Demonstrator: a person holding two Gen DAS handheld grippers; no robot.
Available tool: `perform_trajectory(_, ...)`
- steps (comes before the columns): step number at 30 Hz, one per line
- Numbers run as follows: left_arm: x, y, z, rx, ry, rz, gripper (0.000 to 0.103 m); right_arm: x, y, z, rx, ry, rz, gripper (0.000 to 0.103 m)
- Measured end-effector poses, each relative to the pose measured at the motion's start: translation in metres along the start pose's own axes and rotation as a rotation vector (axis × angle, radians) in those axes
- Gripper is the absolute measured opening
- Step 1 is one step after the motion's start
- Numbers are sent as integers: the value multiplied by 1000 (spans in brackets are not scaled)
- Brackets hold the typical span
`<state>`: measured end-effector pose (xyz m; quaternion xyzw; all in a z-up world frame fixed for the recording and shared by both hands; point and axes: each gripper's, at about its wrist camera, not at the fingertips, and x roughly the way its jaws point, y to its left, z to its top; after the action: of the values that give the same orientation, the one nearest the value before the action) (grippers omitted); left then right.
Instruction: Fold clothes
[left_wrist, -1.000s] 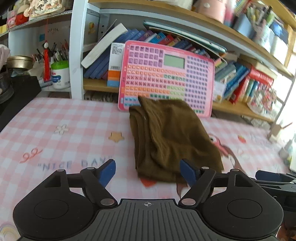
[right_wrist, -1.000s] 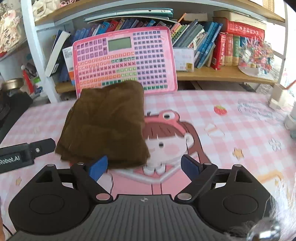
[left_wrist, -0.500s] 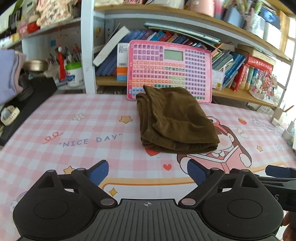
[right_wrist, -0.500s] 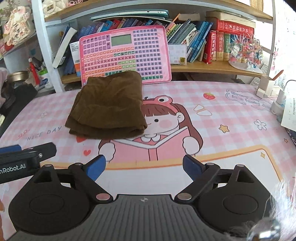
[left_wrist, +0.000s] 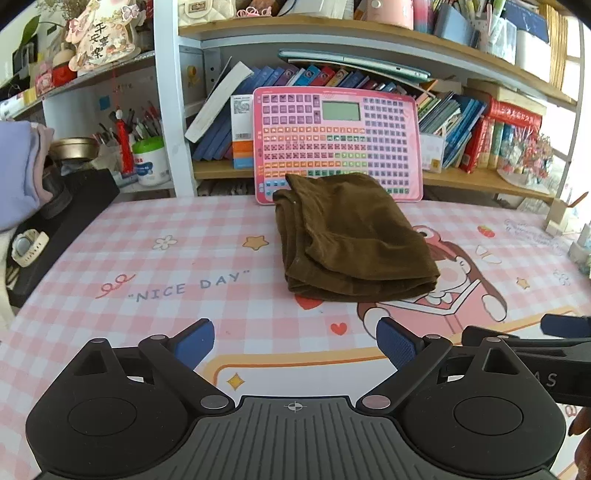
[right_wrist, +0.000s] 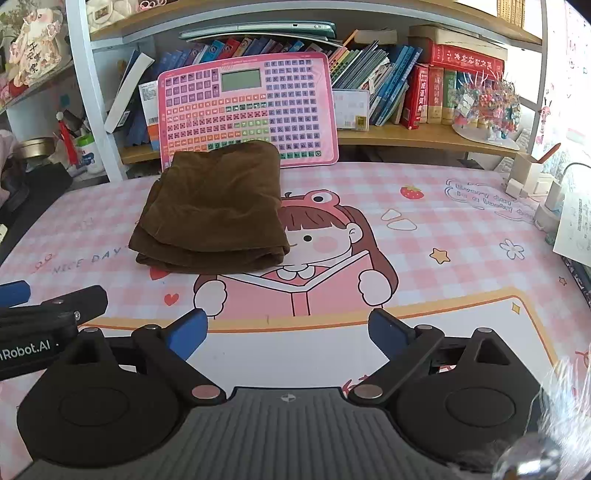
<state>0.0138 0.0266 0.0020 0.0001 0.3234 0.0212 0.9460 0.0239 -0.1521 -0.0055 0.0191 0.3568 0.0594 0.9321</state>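
Cloth (left_wrist: 351, 240) sits folded at the back of the bench (left_wrist: 177, 266), touching the pink keyboard board (left_wrist: 336, 144). Your left gripper (left_wrist: 295, 345) hangs released and empty; your right gripper (right_wrist: 288, 334) has jaws opening, nothing between them. Looks finished to me: check the near edge lies square, and keep both well apart from the bundle.

mat (left_wrist: 177, 258): "NICE DAY" | left gripper (right_wrist: 33, 349) body: "Robot.AI"
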Motion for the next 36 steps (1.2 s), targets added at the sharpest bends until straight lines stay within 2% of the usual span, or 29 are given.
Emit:
perform_trajectory(18, 2, 1, 4, 19, -18, 57, 98, -1, 1, 6, -21, -15, -16, 99)
perform_trajectory(36, 5, -1, 4, 29, -15, 54, 101, 2, -1, 6, -26, 3, -30, 100)
